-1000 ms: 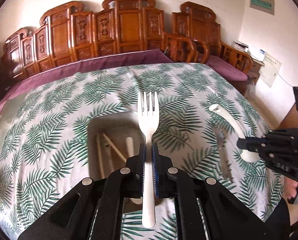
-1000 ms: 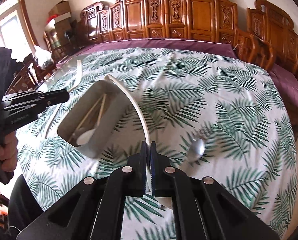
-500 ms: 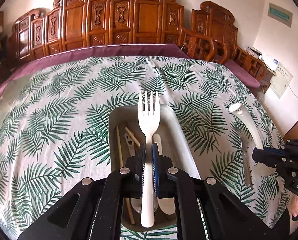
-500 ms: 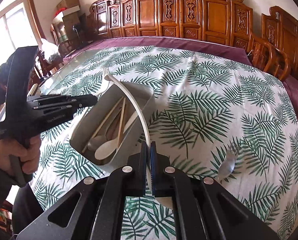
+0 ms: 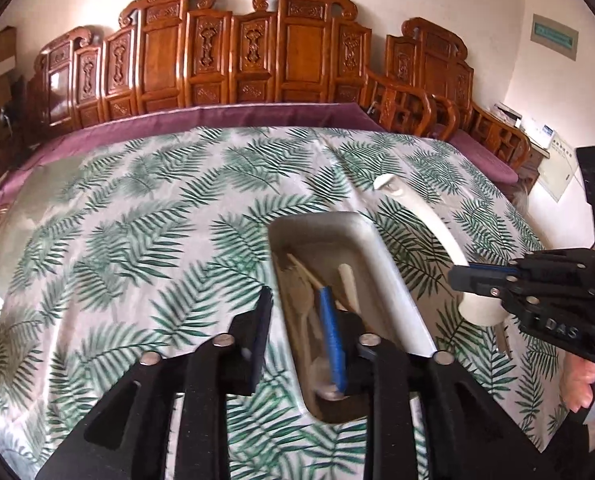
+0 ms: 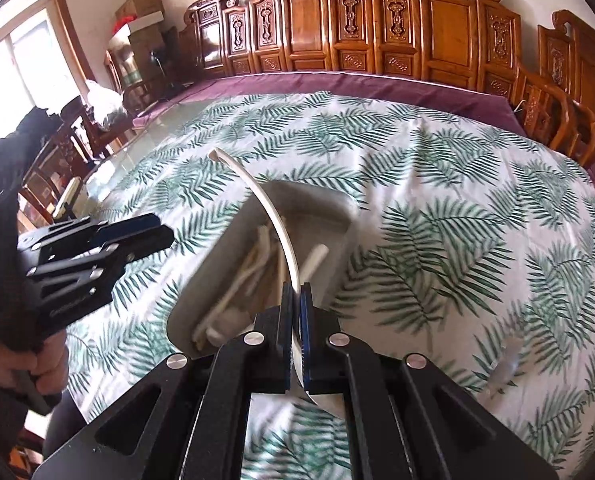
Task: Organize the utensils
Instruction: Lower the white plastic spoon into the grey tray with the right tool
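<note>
tablecloth: leaf-print cloth | chairs: glossy carved wood | ladle: smooth white

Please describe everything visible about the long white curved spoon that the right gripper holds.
The long white curved ceramic-looking spoon is glossy, with a slender arched handle ending in a small lip. The right gripper has its jaws shut on the handle near the bowl, which hangs below. It is held tilted above the pale rectangular utensil tray, apparently not touching it.

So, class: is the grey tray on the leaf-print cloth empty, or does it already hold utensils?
Not empty. The grey tray holds several pale utensils lying lengthwise inside it; motion blur hides their exact number and kinds.
</note>
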Available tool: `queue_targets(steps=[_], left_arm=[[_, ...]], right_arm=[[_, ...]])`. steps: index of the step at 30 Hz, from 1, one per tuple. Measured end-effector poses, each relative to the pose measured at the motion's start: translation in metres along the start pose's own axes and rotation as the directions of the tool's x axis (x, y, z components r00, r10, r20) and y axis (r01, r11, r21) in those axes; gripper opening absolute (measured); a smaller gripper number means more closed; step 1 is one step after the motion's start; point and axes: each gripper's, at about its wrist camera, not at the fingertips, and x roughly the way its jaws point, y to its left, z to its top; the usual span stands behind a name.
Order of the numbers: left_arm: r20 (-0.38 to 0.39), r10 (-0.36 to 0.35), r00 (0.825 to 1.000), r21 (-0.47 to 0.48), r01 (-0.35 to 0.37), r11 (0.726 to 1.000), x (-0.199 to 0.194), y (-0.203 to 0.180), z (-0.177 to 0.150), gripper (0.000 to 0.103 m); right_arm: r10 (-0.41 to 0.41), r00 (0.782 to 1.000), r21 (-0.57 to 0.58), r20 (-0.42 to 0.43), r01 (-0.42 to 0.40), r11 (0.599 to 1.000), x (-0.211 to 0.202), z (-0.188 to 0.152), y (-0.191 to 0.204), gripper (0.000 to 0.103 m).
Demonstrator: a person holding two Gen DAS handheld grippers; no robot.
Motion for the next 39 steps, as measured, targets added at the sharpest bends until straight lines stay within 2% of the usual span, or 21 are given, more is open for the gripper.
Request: queue_targets(steps=[4,9,17,18,20,22,30,39], left_arm=[[0.015,0.018,1.000,-0.011,-0.018,1.000,-0.012,0.016,-0.003,0.035],[0.022,0.042,0.999,-0.031,-0.041,0.999,-0.020,0.036,-0.008,0.036],[0.028,0.052,0.998,-0.054,-0.050,0.997,-0.027,0.051,-0.014,0.037],[0.028,0.052,0.998,-0.054,-0.051,0.997,-0.027,0.051,-0.014,0.038],[0.033,0.052,0.998,-0.054,-0.050,0.997,-0.028,0.050,-0.015,0.048],[0.036,0.049,0.998,-0.049,-0.047,0.998,-0.030,0.048,-0.014,0.048],[0.042,0.040,0.998,-0.039,-0.039,0.998,-0.031,0.037,-0.013,0.049],[0.042,0.020,0.999,-0.014,-0.019,1.000,-0.026,0.013,-0.011,0.052]], right_arm=[[0.021,1.000,0.026,-0.011,-0.021,0.999,0.016,0.007,0.013,0.004],[0.065,0.998,0.108,-0.021,-0.062,0.992,0.033,0.013,0.023,0.004],[0.027,0.998,0.137,-0.058,-0.019,0.990,0.053,0.010,0.027,0.004],[0.026,0.998,0.138,-0.058,-0.018,0.990,0.053,0.009,0.026,0.005],[0.018,0.998,0.130,-0.059,-0.010,0.992,0.054,0.009,0.027,0.006],[-0.012,0.999,0.110,-0.049,0.017,0.994,0.052,0.009,0.030,0.008],[-0.033,0.999,0.061,-0.014,0.034,0.998,0.038,0.010,0.027,0.008],[-0.104,0.993,-0.018,0.049,0.105,0.994,-0.002,-0.006,0.005,0.008]])
